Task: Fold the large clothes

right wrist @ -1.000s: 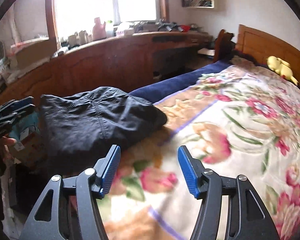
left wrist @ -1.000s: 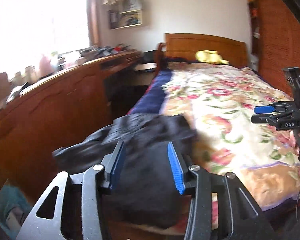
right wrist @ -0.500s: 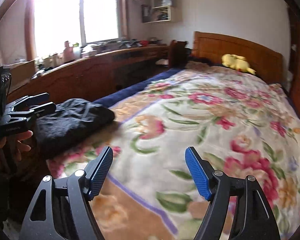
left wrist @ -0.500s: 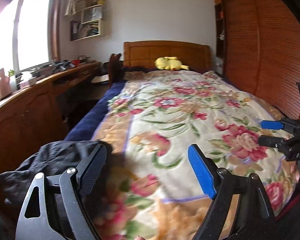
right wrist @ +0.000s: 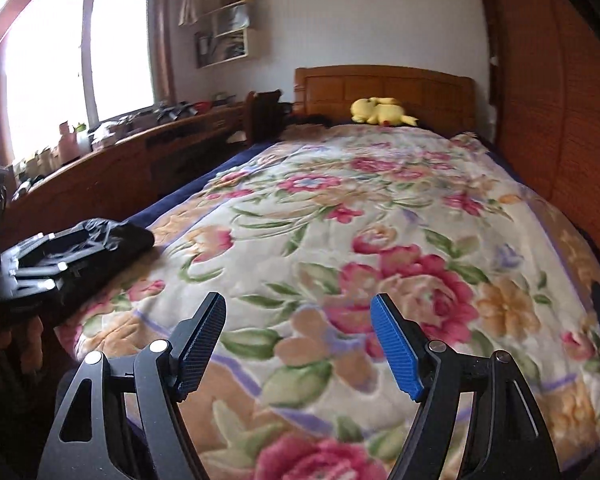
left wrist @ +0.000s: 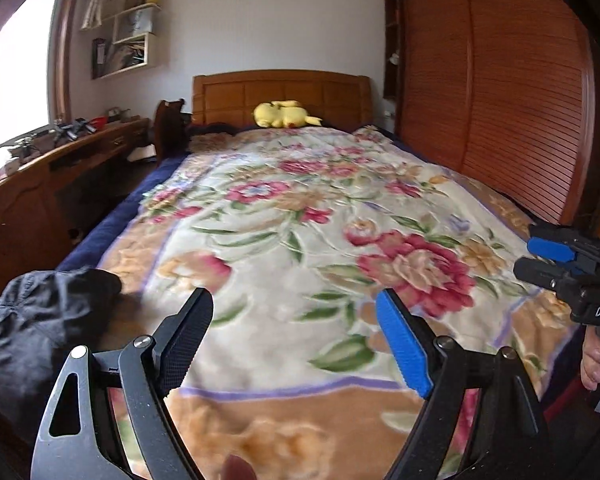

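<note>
A black garment (left wrist: 32, 320) lies bunched at the near left corner of the bed, partly hanging over the edge; it also shows in the right wrist view (right wrist: 116, 240). My left gripper (left wrist: 296, 320) is open and empty, held above the flowered blanket (left wrist: 300, 216) to the right of the garment. My right gripper (right wrist: 298, 328) is open and empty above the blanket's near end. The right gripper shows at the right edge of the left wrist view (left wrist: 572, 268). The left gripper shows at the left edge of the right wrist view (right wrist: 48, 260), in front of the garment.
A yellow plush toy (left wrist: 284, 114) lies by the wooden headboard (left wrist: 280, 92). A long wooden desk (right wrist: 112, 168) with clutter runs along the bed's left side under the window. A slatted wooden wardrobe (left wrist: 500, 100) stands on the right.
Both grippers have swung away from the black garment toward the middle of the bed. The left gripper's jaws have widened. The garment now sits at the far left of both views.
</note>
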The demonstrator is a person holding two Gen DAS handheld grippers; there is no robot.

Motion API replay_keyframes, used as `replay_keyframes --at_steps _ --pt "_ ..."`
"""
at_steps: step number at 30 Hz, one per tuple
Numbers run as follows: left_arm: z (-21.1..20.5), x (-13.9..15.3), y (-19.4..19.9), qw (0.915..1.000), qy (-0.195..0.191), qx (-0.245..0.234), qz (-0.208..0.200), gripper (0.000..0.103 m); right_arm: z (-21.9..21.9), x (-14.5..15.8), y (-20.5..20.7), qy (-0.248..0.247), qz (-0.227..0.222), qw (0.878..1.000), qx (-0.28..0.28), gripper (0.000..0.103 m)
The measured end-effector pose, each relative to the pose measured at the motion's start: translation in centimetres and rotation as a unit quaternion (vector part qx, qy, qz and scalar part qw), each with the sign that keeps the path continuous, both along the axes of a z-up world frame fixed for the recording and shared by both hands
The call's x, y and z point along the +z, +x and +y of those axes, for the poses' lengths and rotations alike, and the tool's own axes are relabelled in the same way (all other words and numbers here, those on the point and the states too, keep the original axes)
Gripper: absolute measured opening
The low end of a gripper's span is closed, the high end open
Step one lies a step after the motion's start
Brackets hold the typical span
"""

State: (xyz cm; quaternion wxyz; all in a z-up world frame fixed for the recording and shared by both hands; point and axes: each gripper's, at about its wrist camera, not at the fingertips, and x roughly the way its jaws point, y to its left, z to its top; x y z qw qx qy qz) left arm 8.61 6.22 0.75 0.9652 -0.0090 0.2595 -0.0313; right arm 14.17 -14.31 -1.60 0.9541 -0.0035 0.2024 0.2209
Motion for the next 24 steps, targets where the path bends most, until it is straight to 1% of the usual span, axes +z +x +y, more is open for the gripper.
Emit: replay_keyframes --at_steps 4,6,9,12,14,18,24 --pt "-2.7 0.3 -0.3 0.9999 -0.008 -0.004 0.007 0.084 -1.9 0.6 -2.4 0.008 -0.012 1.0 -0.022 0.077" --pt "-3.9 1.1 -0.8 0.9999 -0.008 -0.007 0.0 0.084 -2.4 0.6 -3.3 0.013 -0.017 0.999 -0.03 0.077" --pt "-4.8 2.2 -1.6 0.9998 -0.008 -0.012 -0.01 0.084 -3.4 0.9 -5.0 0.02 -0.031 0.998 -0.041 0.077" --pt "-6.0 3.5 -2.7 0.9995 0.004 -0.013 -0.03 0.084 -4.3 1.5 -7.0 0.029 -0.046 0.997 -0.047 0.077" --pt "-6.2 4.5 -3.6 0.9989 0.009 -0.006 -0.045 0.084 -4.3 1.8 -8.1 0.032 -0.058 0.996 -0.052 0.077" --pt "-6.3 6.1 -5.1 0.998 0.005 -0.002 -0.063 0.084 -4.8 2.3 -10.1 0.041 -0.08 0.994 -0.056 0.077" --pt "-6.4 7.1 -6.3 0.9966 0.013 0.006 -0.081 0.084 -5.1 2.0 -12.4 0.051 -0.101 0.991 -0.065 0.077"
